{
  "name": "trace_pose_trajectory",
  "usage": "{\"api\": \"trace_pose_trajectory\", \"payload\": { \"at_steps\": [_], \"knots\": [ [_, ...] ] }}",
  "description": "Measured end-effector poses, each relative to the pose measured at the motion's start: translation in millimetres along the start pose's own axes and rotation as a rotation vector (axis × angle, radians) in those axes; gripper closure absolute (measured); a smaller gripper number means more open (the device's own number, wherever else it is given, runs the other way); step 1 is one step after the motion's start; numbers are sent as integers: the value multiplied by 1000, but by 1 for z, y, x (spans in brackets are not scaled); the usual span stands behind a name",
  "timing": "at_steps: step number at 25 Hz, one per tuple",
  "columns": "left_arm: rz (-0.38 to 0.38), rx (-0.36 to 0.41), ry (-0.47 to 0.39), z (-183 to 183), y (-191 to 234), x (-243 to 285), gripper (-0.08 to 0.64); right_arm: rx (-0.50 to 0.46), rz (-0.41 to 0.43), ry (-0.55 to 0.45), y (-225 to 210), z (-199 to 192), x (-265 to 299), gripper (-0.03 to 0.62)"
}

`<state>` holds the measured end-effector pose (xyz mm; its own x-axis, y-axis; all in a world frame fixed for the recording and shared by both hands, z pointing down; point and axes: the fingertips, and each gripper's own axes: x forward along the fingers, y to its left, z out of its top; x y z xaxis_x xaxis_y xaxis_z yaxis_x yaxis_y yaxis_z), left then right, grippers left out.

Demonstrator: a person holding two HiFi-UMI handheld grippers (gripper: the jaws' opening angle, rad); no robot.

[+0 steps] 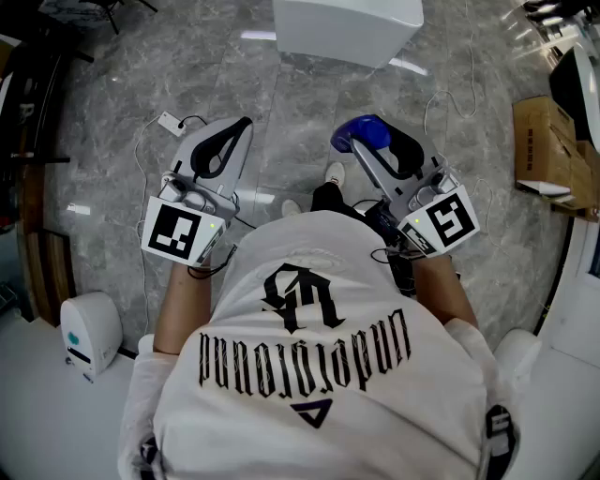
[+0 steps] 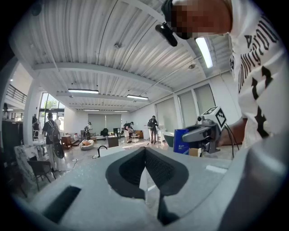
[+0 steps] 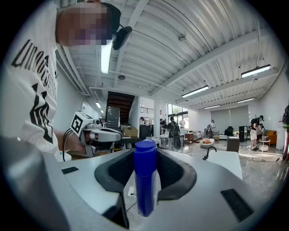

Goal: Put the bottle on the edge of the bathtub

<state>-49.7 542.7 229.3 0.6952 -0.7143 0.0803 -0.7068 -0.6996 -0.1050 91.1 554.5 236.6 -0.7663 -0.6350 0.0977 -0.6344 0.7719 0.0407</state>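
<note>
Right gripper [image 1: 380,148] is clamped on the blue bottle [image 3: 145,180], with the jaws spread fairly wide around its body. The bottle stands upright between the pads, cap on top, so its long axis runs straight up and down. The left gripper [image 2: 145,151] has its jaws together with nothing in them and is just held level next to the right one.

The white bathtub [image 1: 347,28] is out ahead across the marble floor [image 1: 112,103], well apart from both grippers. In the right gripper view it sits a bit right of where the jaws point, with its faucet [image 3: 208,152] showing.

So it's the right hand's job. My guess is to walk it forward, keep the bottle vertical and swing slightly right to line up with the rim.
</note>
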Motion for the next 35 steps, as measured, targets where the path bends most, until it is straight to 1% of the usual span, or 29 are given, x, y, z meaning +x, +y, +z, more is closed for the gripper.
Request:
{"api": "trace_pose_trajectory", "payload": {
  "at_steps": [3, 8, 18, 22, 26, 35],
  "knots": [
    [-14, -17, -12, 0, 1, -2, 545, -8, 3, 6, 2, 2, 5, 439],
    [-14, -44, -23, -1, 3, -2, 545, -16, 5, 12, 2, 4, 6, 439],
    [-11, -51, -3, -7, 4, 20, 545, -14, 4, 26, -24, -1, 2, 439],
    [-7, -56, 16, -12, 9, 41, 545, -2, -5, 33, -50, -8, 2, 439],
    [2, -58, 41, -16, 18, 73, 545, 12, -8, 38, -85, -13, 2, 439],
    [-14, -52, 59, -10, 22, 182, 545, 16, -12, 23, -191, -18, 1, 439]
  ]
}}
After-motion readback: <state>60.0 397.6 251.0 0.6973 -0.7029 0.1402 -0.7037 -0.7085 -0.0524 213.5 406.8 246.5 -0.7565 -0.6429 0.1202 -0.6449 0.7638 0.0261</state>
